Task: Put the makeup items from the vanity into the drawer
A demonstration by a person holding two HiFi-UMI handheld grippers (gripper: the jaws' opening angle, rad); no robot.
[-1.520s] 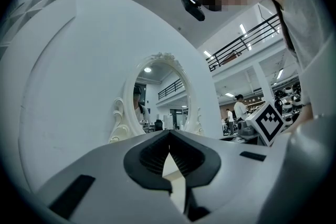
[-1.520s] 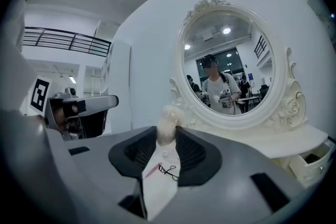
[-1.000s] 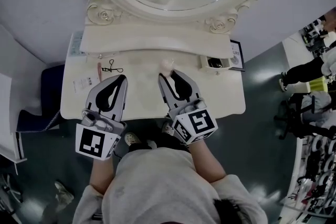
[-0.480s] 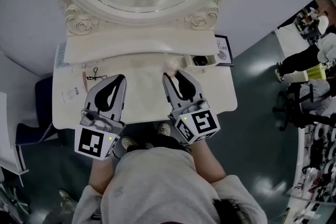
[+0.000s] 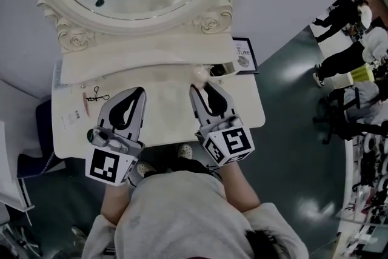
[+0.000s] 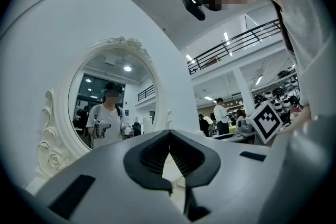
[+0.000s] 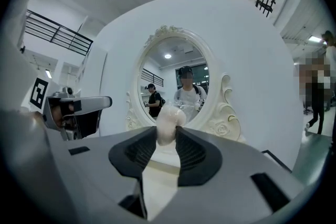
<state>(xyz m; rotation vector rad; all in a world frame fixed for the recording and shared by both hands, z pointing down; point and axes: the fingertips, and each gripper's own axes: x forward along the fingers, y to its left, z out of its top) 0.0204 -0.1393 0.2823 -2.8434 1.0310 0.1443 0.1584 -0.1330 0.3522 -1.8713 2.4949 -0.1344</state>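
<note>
A pale pink makeup sponge (image 5: 198, 74) is pinched between the tips of my right gripper (image 5: 198, 87), just above the back middle of the white vanity top (image 5: 163, 107). The right gripper view shows the sponge (image 7: 167, 124) squeezed by both pads, in front of the oval mirror (image 7: 173, 86). My left gripper (image 5: 140, 90) hovers over the left half of the top, shut and empty; its tips meet in the left gripper view (image 6: 169, 136). An eyelash curler (image 5: 96, 96) and a reddish stick (image 5: 85, 104) lie at the far left. No drawer front shows.
A small open compartment with a dark item (image 5: 218, 69) sits behind the sponge, beside a framed card (image 5: 244, 56). A paper label (image 5: 71, 119) lies at the left edge. The ornate mirror frame (image 5: 209, 22) rises at the back. People (image 5: 357, 67) stand at the right.
The vanity has slid left and slightly up in the head view as the head turned. Both grippers keep their places in the picture, the right one still gripping the sponge.
</note>
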